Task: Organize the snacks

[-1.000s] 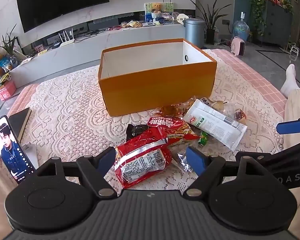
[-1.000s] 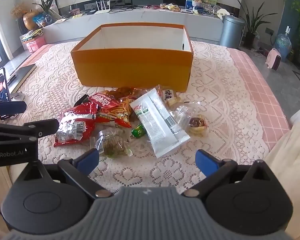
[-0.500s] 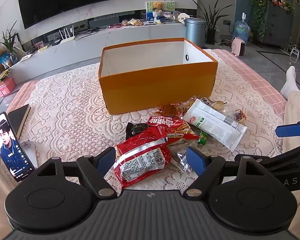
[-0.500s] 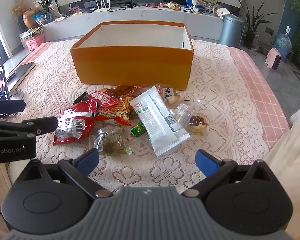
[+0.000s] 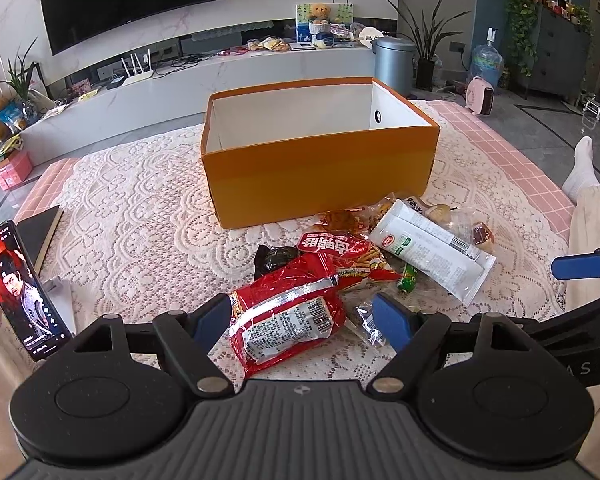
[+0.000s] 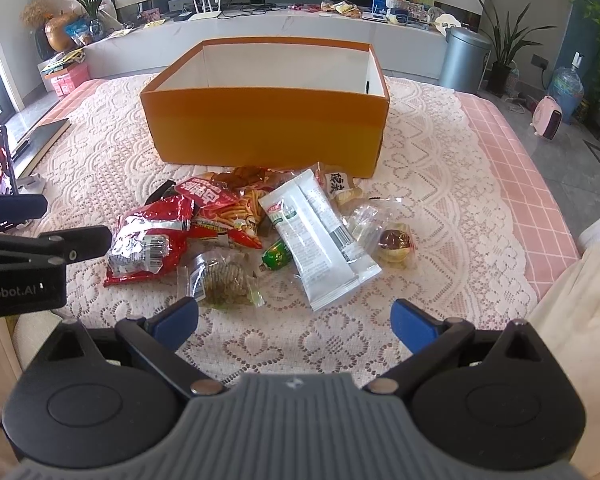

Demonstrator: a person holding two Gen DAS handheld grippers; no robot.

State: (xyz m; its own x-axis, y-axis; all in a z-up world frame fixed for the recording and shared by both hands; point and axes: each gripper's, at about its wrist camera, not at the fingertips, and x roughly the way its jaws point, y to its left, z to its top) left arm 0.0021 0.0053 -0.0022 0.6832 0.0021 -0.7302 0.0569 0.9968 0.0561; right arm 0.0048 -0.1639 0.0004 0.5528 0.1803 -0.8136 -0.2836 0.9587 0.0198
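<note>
In the left wrist view almost nothing has changed over the last second: the left gripper [image 5: 304, 322] has only crept a little nearer the red foil packet [image 5: 288, 318], which now lies between its blue pads with the jaws spread wide on either side and not yet touching it. That suggests the first pick is being lined up and not yet made, so the sorting has hardly begun. Beyond the packet the rest of the snacks lie in a loose heap on the lace cloth [image 5: 140, 224]: a red bag of sticks [image 5: 340, 250], a long white packet [image 5: 432, 250] and a small green sweet [image 5: 407, 276], all just in front of the orange box [image 5: 320, 172]. The box stands open; what shows of its white inside holds nothing, though the near wall hides its floor. In the right wrist view the right gripper [image 6: 294, 322] hangs back from the pile over bare cloth, jaws wide apart and holding nothing, about as it was before. From here a clear bag of greenish biscuits [image 6: 220, 280] lies nearest it, with a wrapped round pastry [image 6: 394, 242] to the right of the white packet. The box again shows only white walls, with no snack visible in it.
</note>
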